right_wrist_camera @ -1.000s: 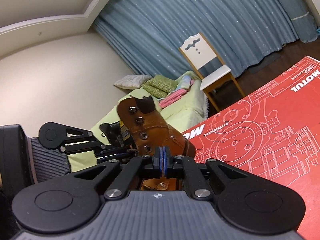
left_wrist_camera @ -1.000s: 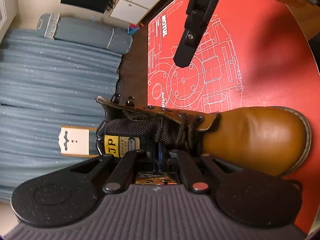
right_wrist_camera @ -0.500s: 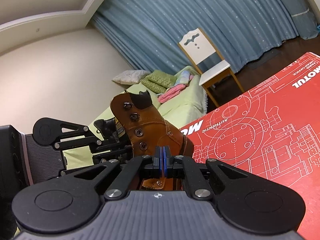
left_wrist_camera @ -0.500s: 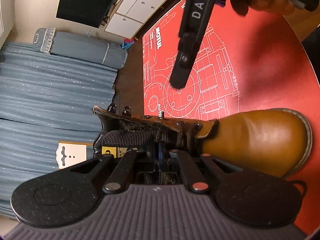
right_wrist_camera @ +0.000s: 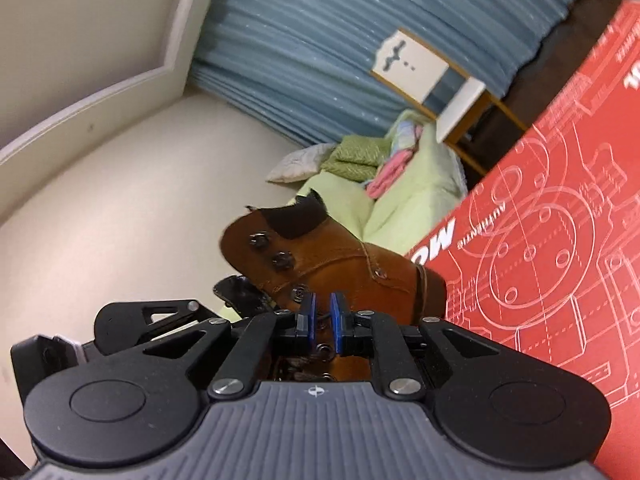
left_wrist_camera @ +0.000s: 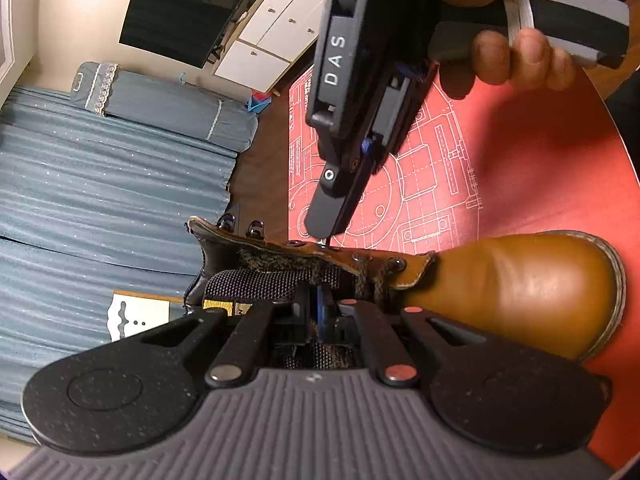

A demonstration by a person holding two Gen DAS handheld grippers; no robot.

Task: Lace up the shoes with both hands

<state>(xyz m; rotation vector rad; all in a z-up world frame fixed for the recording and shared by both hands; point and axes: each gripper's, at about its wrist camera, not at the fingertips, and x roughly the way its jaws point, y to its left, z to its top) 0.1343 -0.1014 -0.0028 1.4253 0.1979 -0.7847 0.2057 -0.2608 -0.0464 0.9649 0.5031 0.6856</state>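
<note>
Boot [left_wrist_camera: 512,284] laced thru lower holes only; upper hooks [right_wrist_camera: 276,252] bare; left gripper [left_wrist_camera: 320,312] pinched together, on what unclear; right gripper [right_wrist_camera: 322,316] fingers opening, lace tip [left_wrist_camera: 327,242] just beside.

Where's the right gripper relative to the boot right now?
In the left wrist view the right gripper comes down from the top, its tips just above the eyelet row on the tan boot; its jaws are opening.

Warm indoor light, fisheye bending, slight blur
</note>
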